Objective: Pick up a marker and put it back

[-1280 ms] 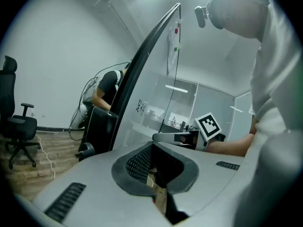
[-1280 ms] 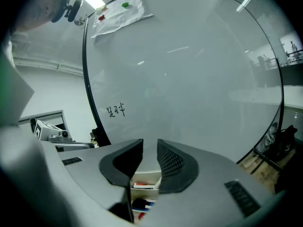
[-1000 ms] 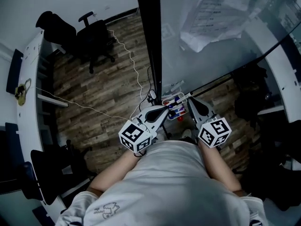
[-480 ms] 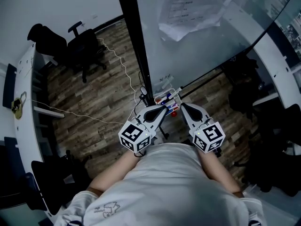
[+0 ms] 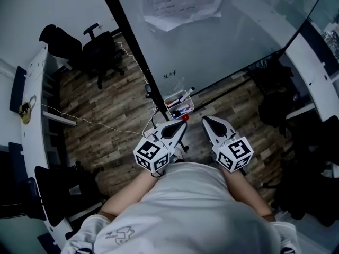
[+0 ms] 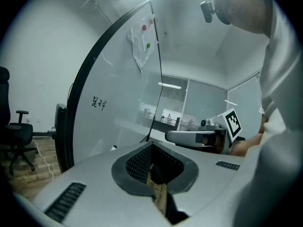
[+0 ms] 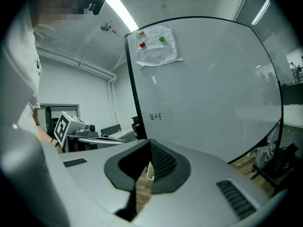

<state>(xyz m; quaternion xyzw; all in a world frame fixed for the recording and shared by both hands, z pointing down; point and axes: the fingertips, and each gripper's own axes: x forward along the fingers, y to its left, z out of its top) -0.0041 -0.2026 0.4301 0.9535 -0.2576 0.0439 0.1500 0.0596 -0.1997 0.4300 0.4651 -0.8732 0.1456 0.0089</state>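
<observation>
A small white tray (image 5: 179,104) hangs on the lower edge of the whiteboard (image 5: 222,41) and holds several markers (image 5: 181,110) with blue and red caps. My left gripper (image 5: 180,128) is just below the tray, shut, with nothing between its jaws. My right gripper (image 5: 206,121) is to the tray's lower right, also shut and empty. In the left gripper view the jaws (image 6: 152,170) meet in front of the whiteboard (image 6: 109,108), with the right gripper (image 6: 199,137) beside them. In the right gripper view the shut jaws (image 7: 146,168) face the whiteboard (image 7: 208,93).
Papers (image 5: 183,1) are pinned to the whiteboard by magnets (image 7: 162,39). A small red thing (image 5: 185,118) lies under the tray. A white cable (image 5: 106,123) crosses the wood floor. Black office chairs (image 5: 100,49) stand at the left, desks (image 5: 34,142) along both sides.
Both grippers have drawn back from the marker tray, which now sits farther from their tips. The head view has swung, so the whiteboard shows more to the right.
</observation>
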